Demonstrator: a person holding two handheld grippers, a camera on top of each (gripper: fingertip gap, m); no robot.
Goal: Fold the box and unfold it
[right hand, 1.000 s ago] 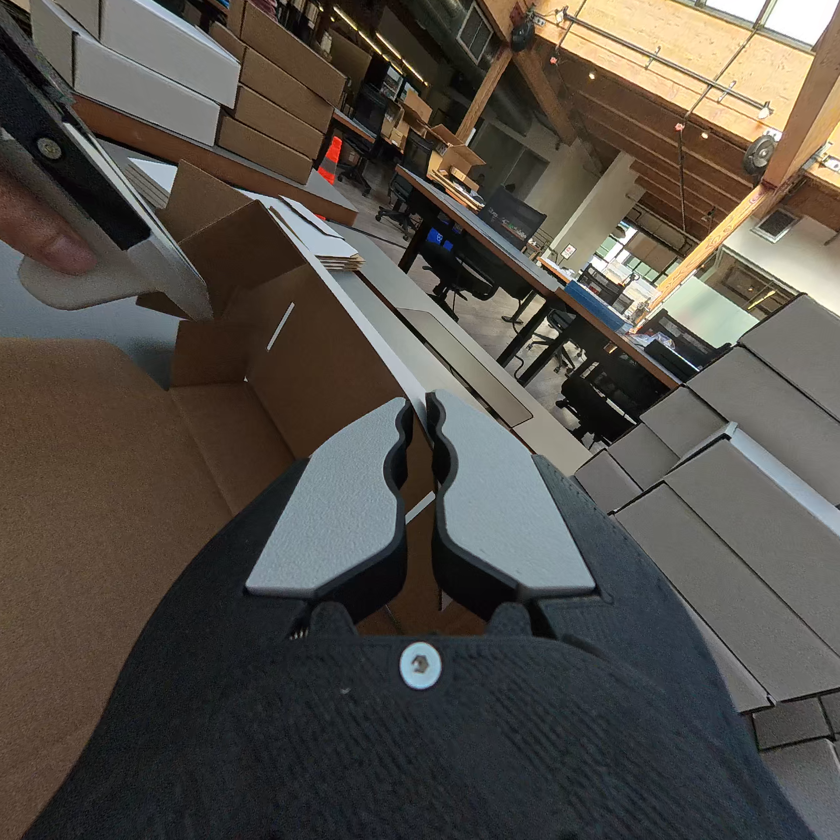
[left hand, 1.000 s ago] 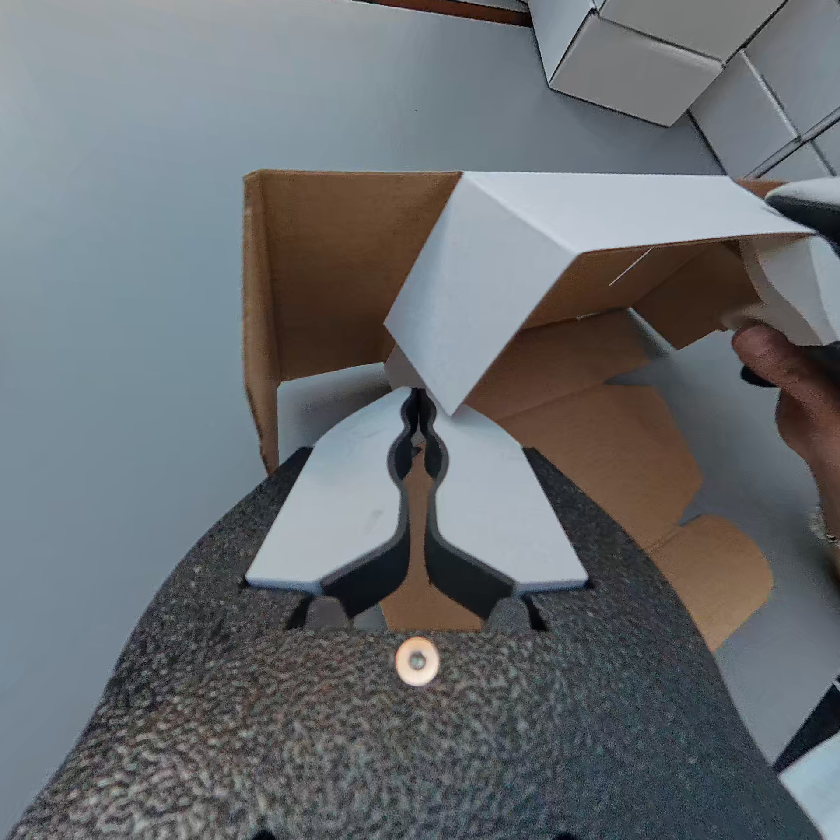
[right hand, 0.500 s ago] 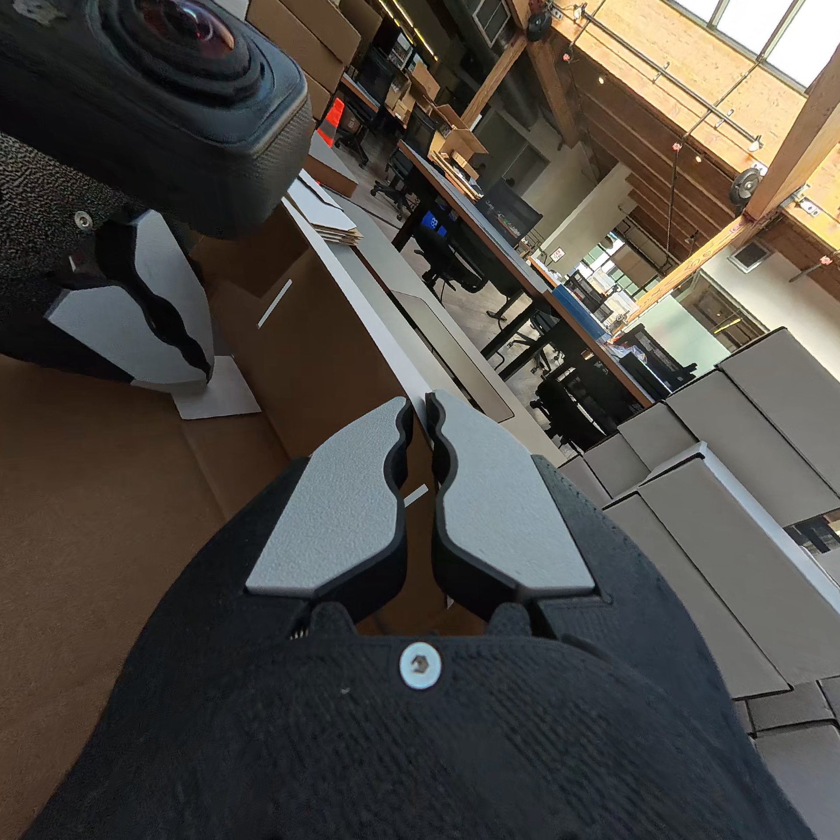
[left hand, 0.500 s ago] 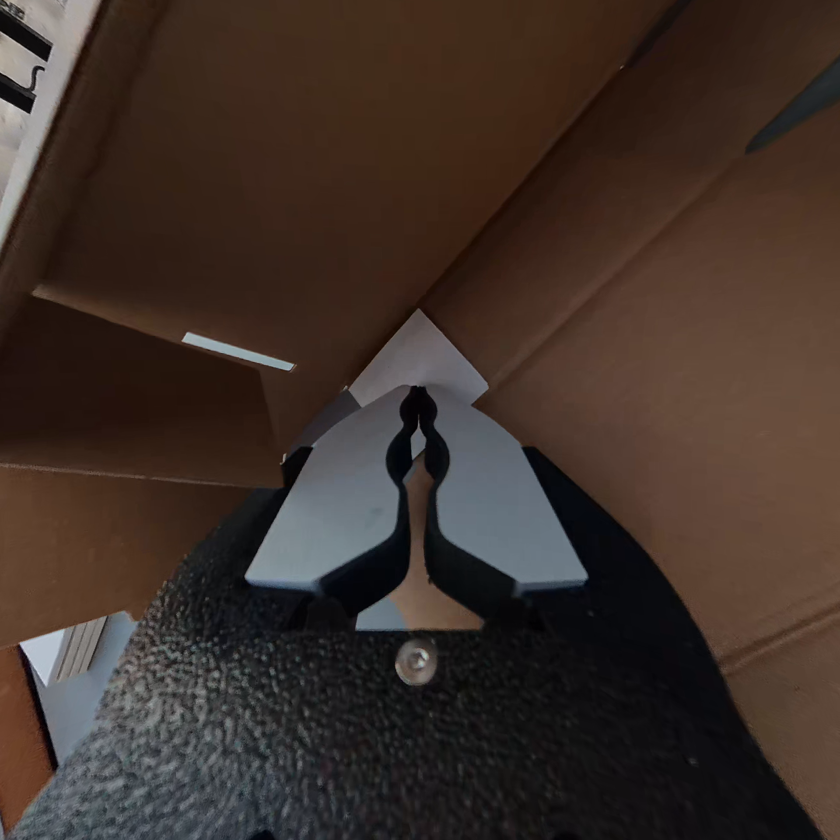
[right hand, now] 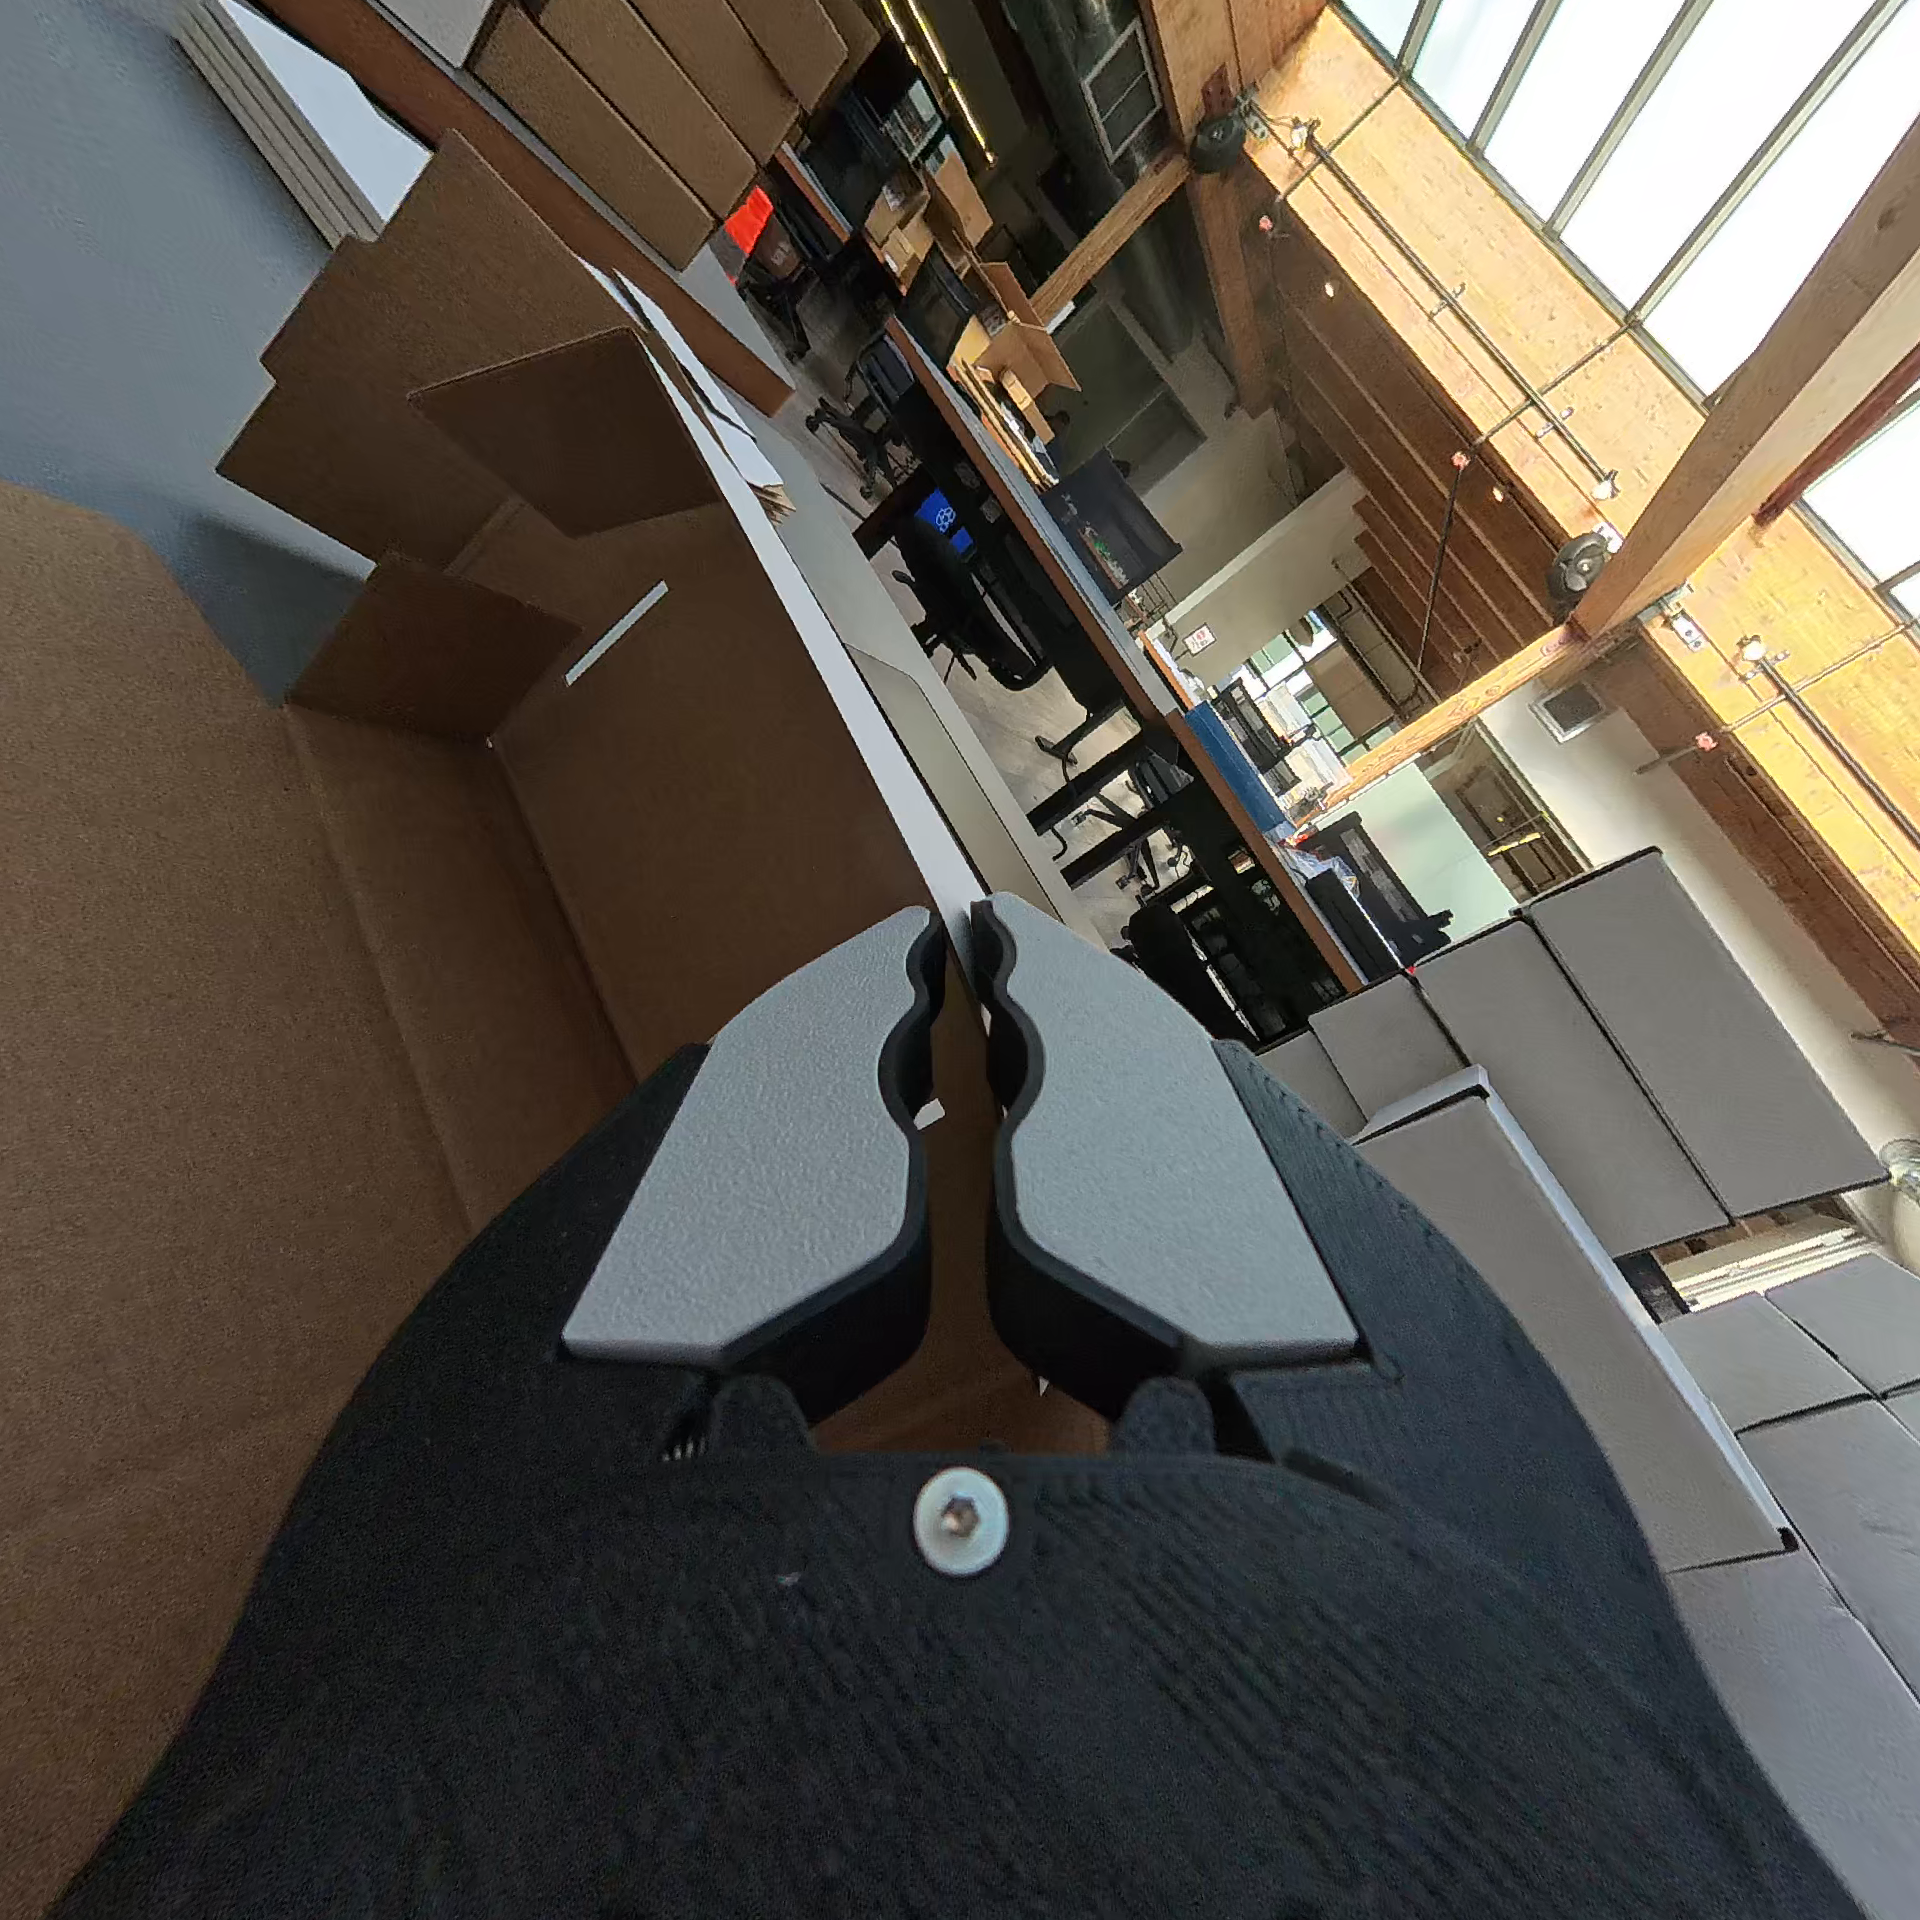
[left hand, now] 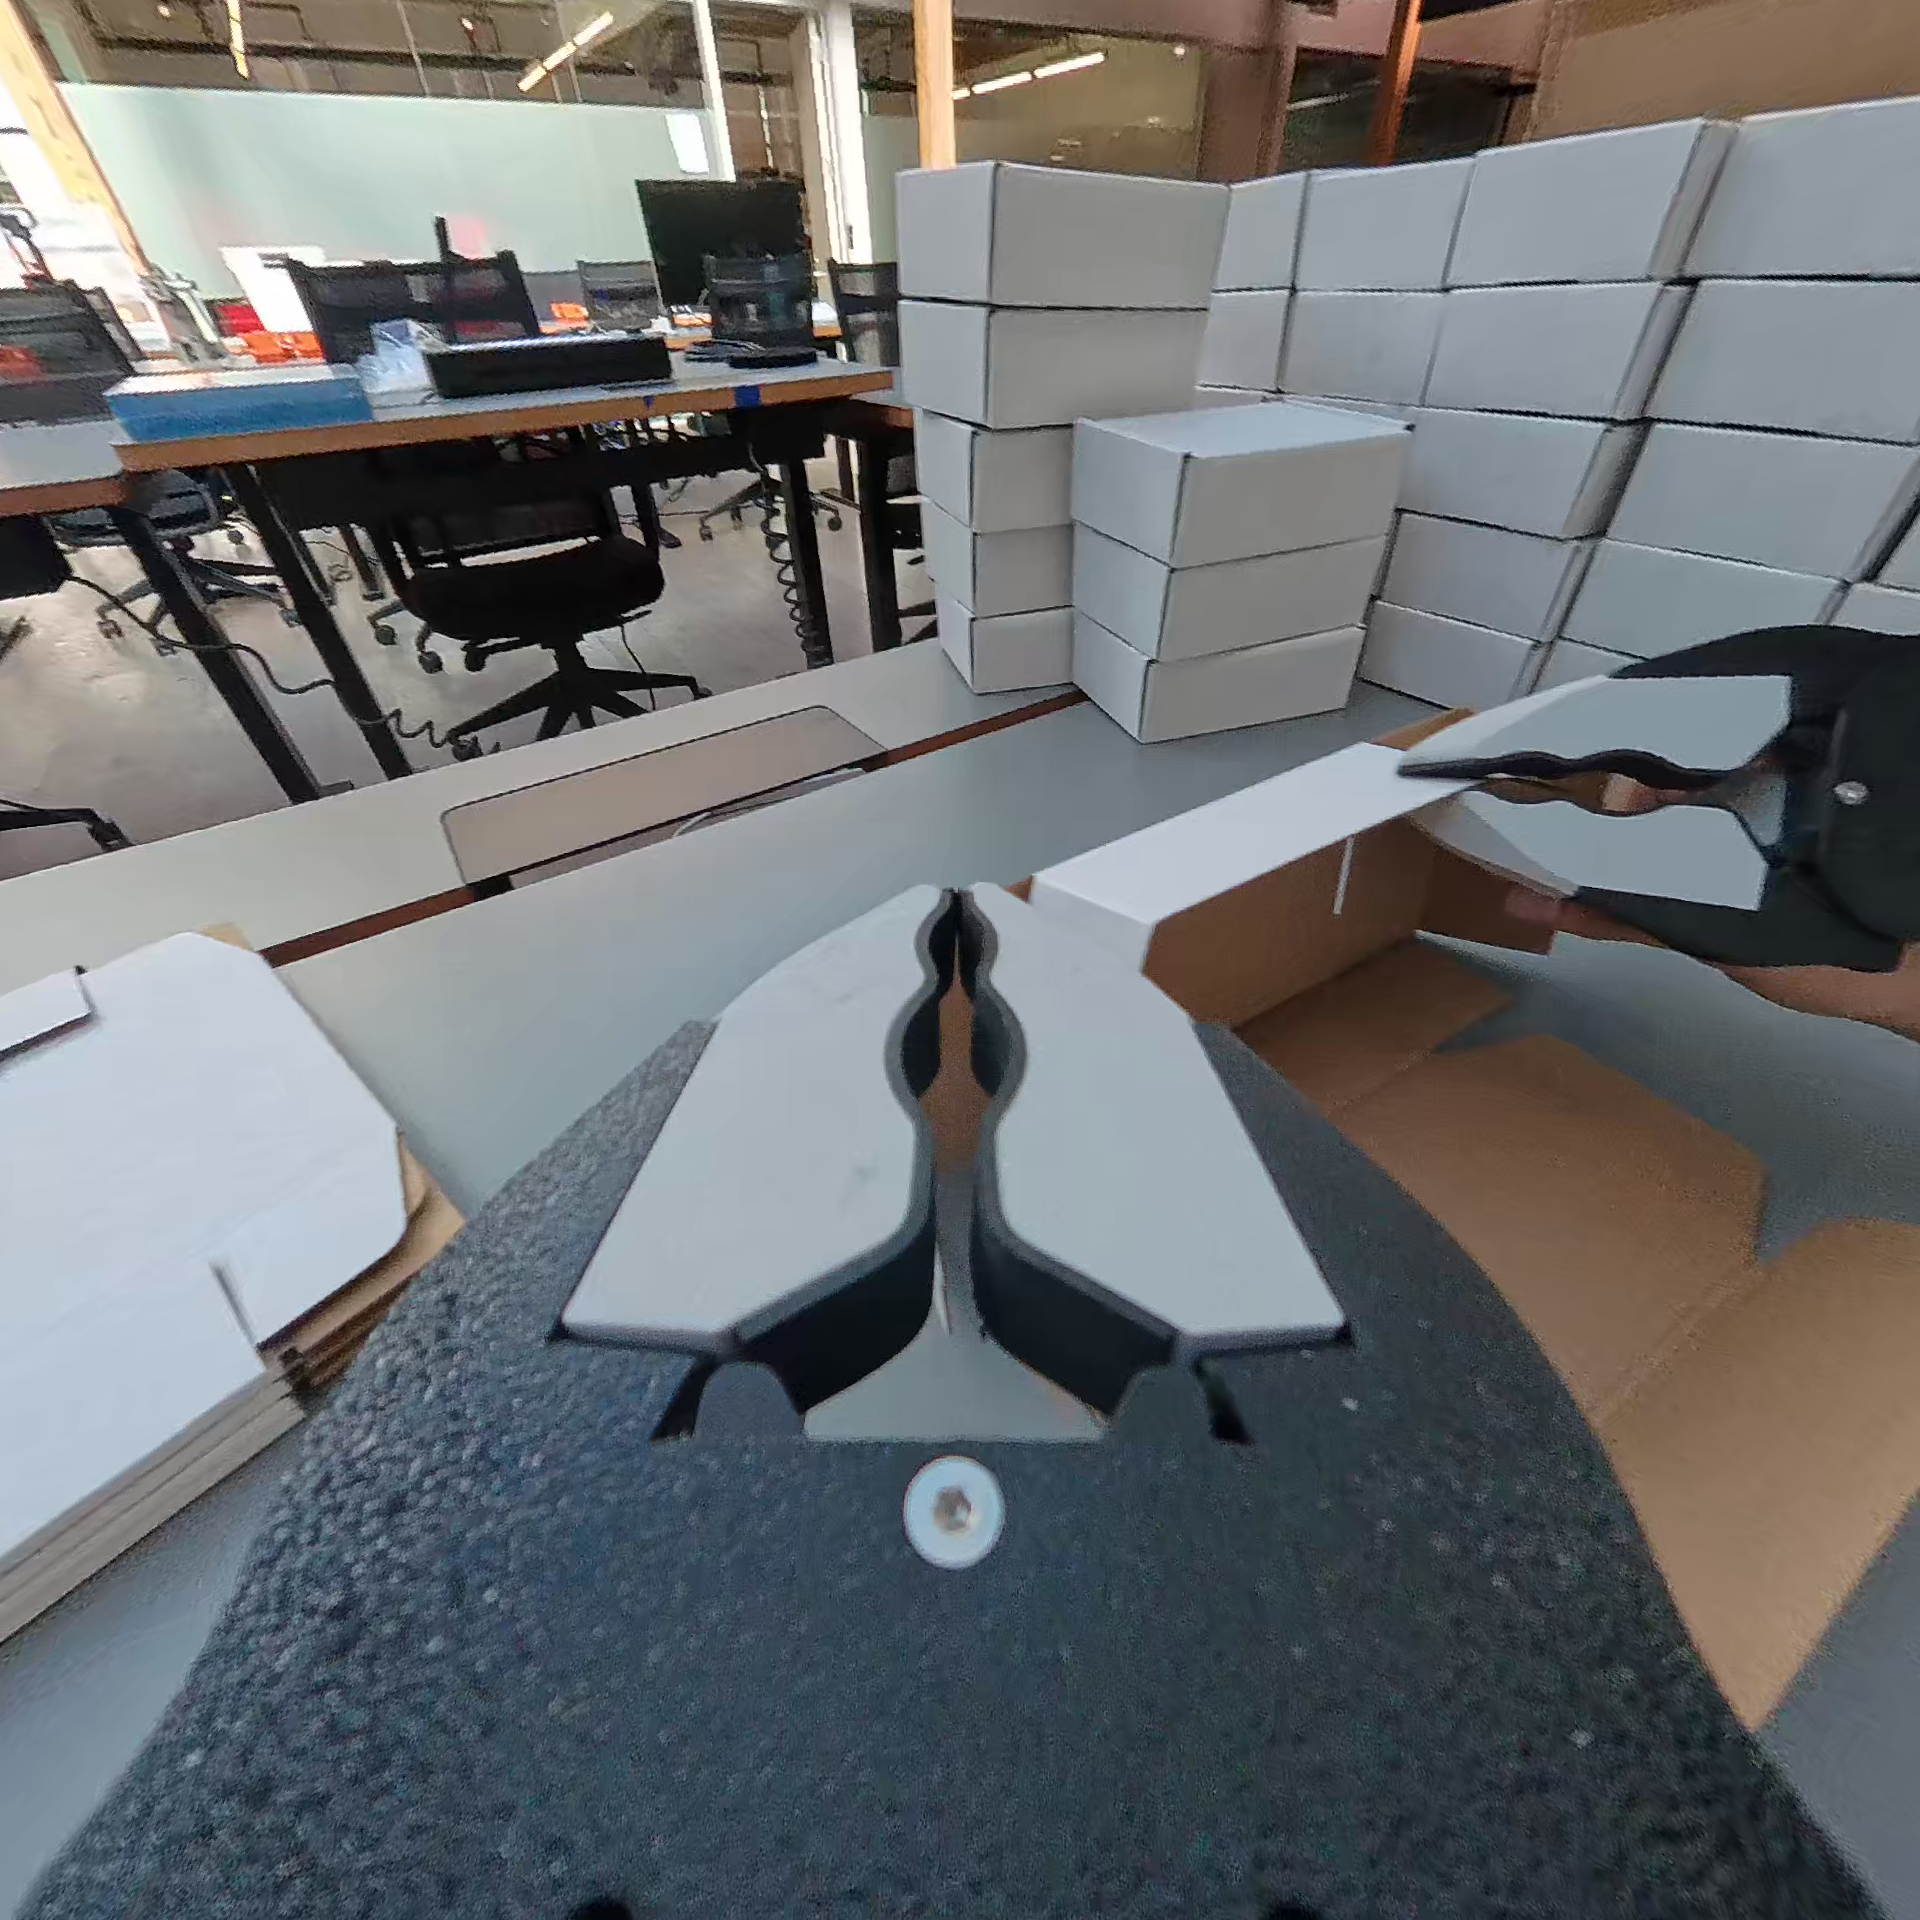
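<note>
The box [left hand: 1558,1195] is a cardboard blank, brown inside and white outside, lying mostly open on the grey table [left hand: 623,935]. Its long wall [left hand: 1247,831] stands upright. My right gripper [left hand: 1455,774] is shut on the top edge of that wall, and the wall [right hand: 727,779] runs between its fingertips [right hand: 961,914] in the right wrist view. Two brown end flaps [right hand: 540,436] stand loose at the wall's far end. My left gripper [left hand: 958,904] is shut and holds nothing I can see, just left of the wall's near corner.
A stack of flat white blanks [left hand: 156,1195] lies on the table at the left. Piles of folded white boxes [left hand: 1226,561] stand at the back and fill the right [left hand: 1662,416]. A hand [left hand: 1558,920] holds the right gripper. Desks and chairs [left hand: 520,582] stand beyond the table.
My left gripper has come out of the box, no longer grips the white flap corner, and now looks across the table. My right gripper has stayed on the wall's edge.
</note>
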